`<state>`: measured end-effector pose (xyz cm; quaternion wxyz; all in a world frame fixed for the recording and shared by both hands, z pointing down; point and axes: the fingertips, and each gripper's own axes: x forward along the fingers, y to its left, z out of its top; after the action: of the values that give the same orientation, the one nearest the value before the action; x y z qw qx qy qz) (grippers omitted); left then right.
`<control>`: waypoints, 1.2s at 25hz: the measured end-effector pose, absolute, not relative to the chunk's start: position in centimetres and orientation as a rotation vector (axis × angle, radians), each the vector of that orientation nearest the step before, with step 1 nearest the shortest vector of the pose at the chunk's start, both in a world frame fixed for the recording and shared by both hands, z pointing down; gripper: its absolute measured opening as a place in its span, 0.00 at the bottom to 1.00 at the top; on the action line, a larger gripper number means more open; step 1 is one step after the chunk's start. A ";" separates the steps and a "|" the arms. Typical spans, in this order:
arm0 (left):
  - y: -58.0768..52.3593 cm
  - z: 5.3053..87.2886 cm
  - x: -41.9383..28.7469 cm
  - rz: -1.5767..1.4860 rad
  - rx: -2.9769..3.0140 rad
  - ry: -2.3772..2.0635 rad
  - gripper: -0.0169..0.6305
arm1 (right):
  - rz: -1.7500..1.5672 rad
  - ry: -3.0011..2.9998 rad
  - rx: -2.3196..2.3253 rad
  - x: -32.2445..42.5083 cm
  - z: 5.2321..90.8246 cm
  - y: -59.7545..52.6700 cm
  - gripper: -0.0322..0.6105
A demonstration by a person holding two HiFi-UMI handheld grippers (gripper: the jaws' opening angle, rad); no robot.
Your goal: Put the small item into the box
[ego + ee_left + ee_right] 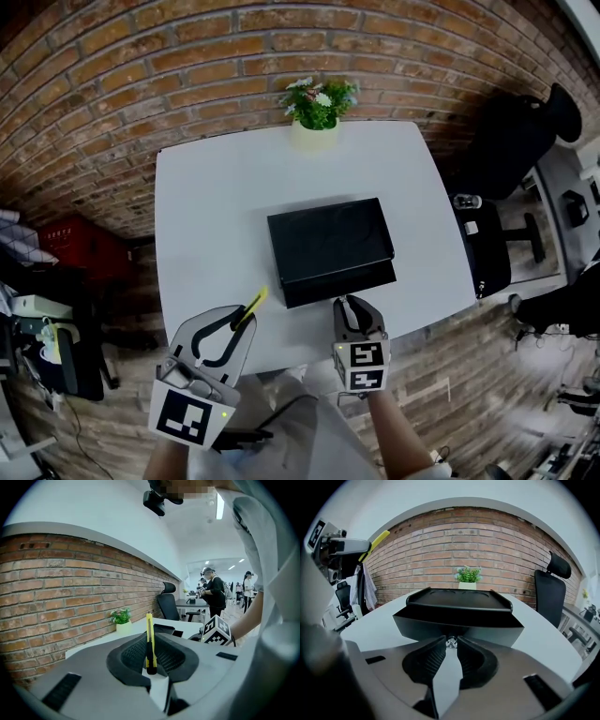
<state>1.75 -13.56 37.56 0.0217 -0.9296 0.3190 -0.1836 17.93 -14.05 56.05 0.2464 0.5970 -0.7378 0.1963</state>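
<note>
A brick wall (187, 56) runs behind a white table (206, 216), and a black office chair (511, 141) stands off the table's right side. In the middle of the table sits the black box (328, 239), a flat case with a rimmed top. Its lower front part juts out a little past the top on the near side. A small potted plant (317, 105) stands at the far edge of the table, close to the wall and well apart from the box.

The person stands at the near edge with a gripper in each hand. The left gripper (242, 317) is lifted above the table's near-left part, and its jaws are clenched on a yellow utility knife (149, 639). The knife is pinched near its lower end between the ribbed pads, and most of its length sticks out past the fingertips. From the right gripper view it shows high up at the left, tilted, clear of the tabletop. So the knife is in the air to the left of the box's near corner, not inside the box.

The right gripper (450, 641) is low, right against the front of the box. Its jaws are drawn nearly together and grasp a small shiny knob (451, 642) on that front face between their tips.
</note>
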 end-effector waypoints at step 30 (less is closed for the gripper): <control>-11.0 37.0 4.5 -0.526 -2.919 0.745 0.12 | 0.629 -1.910 1.752 19.0 56.5 -6.3 0.20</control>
<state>4.54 -10.99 37.01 0.0415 -0.9537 0.2435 -0.1717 18.96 -6.34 56.52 0.2352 0.6386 -0.6960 0.2292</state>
